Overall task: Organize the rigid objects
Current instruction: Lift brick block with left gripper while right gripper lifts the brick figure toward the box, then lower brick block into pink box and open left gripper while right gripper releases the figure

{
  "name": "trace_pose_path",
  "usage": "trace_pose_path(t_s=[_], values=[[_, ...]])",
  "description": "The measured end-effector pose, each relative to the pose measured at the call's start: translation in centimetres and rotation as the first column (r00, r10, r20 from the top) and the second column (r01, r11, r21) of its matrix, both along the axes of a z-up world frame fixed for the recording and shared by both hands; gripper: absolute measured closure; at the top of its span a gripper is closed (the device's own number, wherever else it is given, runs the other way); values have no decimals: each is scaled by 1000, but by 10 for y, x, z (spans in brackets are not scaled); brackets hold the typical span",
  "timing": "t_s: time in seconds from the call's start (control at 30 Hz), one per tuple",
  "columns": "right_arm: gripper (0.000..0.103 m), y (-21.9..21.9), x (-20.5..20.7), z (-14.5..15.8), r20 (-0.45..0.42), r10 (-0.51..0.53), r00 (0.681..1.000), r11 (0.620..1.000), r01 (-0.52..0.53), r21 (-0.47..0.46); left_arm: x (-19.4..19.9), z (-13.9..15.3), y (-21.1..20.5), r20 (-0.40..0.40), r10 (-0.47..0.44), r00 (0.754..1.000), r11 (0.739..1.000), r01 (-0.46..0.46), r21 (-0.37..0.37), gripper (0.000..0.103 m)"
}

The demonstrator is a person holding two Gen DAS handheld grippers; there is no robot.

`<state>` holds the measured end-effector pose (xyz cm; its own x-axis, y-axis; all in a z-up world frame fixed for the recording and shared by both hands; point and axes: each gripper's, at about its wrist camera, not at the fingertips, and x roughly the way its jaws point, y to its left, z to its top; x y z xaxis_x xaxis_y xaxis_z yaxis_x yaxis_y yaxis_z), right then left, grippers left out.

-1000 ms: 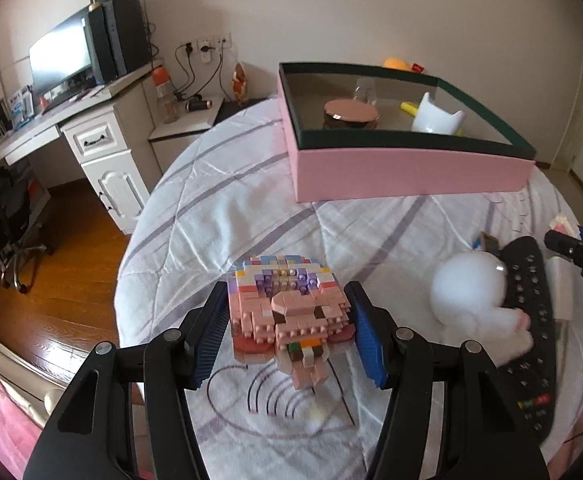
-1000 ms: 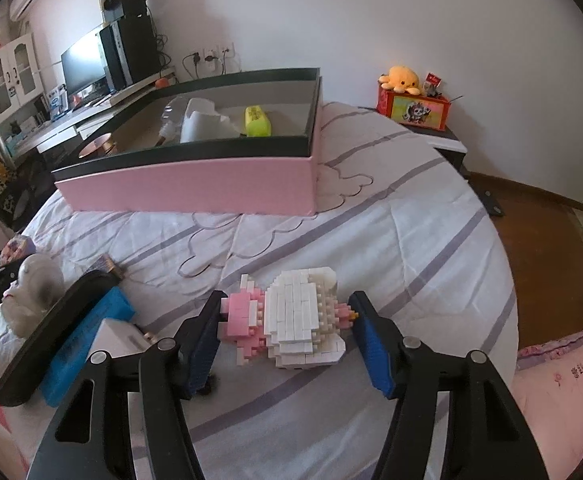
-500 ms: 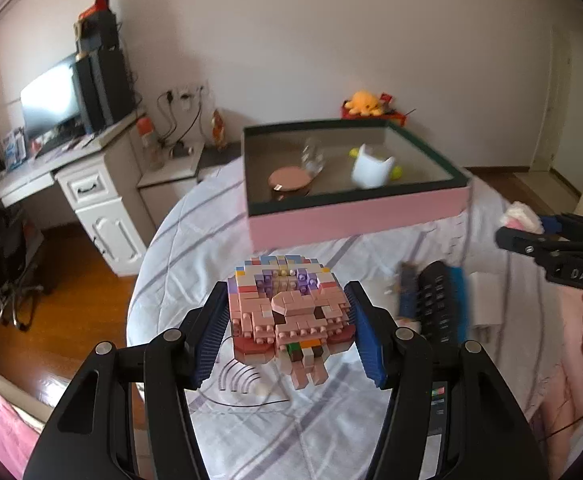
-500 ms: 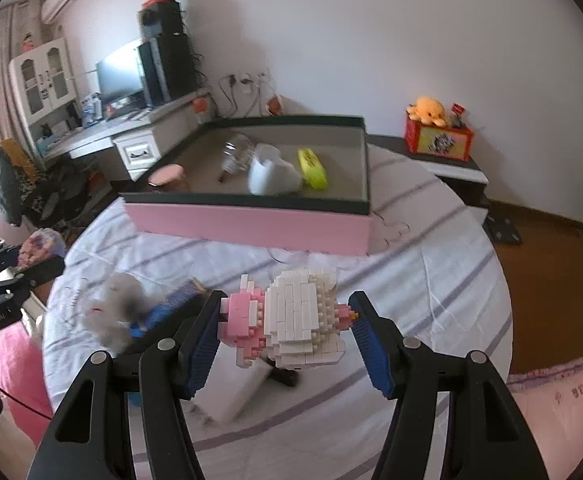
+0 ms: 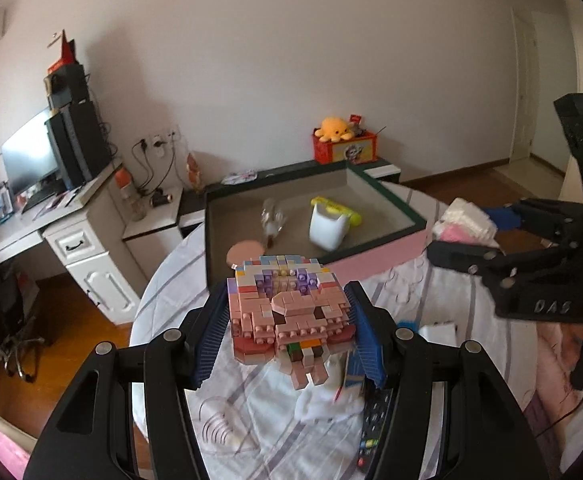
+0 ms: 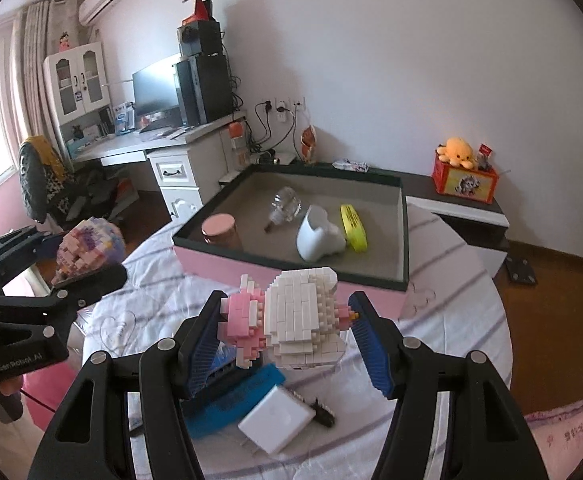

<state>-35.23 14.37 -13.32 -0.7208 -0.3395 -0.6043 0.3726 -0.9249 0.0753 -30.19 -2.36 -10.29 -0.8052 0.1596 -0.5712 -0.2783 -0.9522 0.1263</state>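
Note:
My left gripper [image 5: 287,340] is shut on a pink and pastel brick figure [image 5: 287,316], lifted above the bed; the same figure [image 6: 87,248] shows at the left edge of the right wrist view. A white and pink brick figure [image 6: 295,320] hangs between the blue pads of my right gripper [image 6: 291,340], which is shut on it; it appears at the right of the left wrist view as the white and pink figure [image 5: 465,224]. Ahead lies the pink box [image 6: 371,294] with a dark rim, holding a white cup [image 6: 317,236], a yellow item [image 6: 353,228], a clear glass piece [image 6: 285,204] and a pink-lidded jar [image 6: 219,230].
On the striped bed cover [image 6: 443,320] below lie a black remote [image 5: 375,424], a blue flat case [image 6: 235,400], a white adapter [image 6: 277,420] and a white soft toy [image 5: 323,400]. A white desk [image 5: 83,248] with a monitor stands left; a low cabinet [image 6: 467,208] with an orange plush stands behind.
Both grippers have risen off the bed with their brick figures still gripped. The box now sits lower and further off in both views, and its inside shows more fully.

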Motion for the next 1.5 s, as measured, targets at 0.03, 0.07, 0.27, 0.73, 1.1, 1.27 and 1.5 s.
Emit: trace_pose_path(t_s=[0.03,0.07,0.27,0.73,1.1,1.27,1.5], values=[[39,-1,-3,1,0,4,1000,1000,-4,2,-4,2,1,0,-3,1000,1000,3,-1,44],[39,-2,-8,1,-1,8,1000,1000,-8,4,-10,4,3,3,-9,1000,1000,9,-1,44],[39,-2,-39,3,12,32,999,999,-32,25,-53,11,16,24,-52,998,998,53,-16,44],[39,11,-151,-5,85,6,996,995,-15,102,-198,-10,15,206,-94,974,995,86,50,44],[39,1,-231,-39,196,-21,980,977,-21,210,-279,-52,-1,327,29,945,998,-9,-62,44],[39,5,-249,-54,208,-54,977,970,2,245,-291,-69,-12,359,65,931,995,-35,-90,44],[39,5,-254,-49,150,-79,986,959,34,281,-292,-72,-18,365,66,929,998,-57,-33,41]])
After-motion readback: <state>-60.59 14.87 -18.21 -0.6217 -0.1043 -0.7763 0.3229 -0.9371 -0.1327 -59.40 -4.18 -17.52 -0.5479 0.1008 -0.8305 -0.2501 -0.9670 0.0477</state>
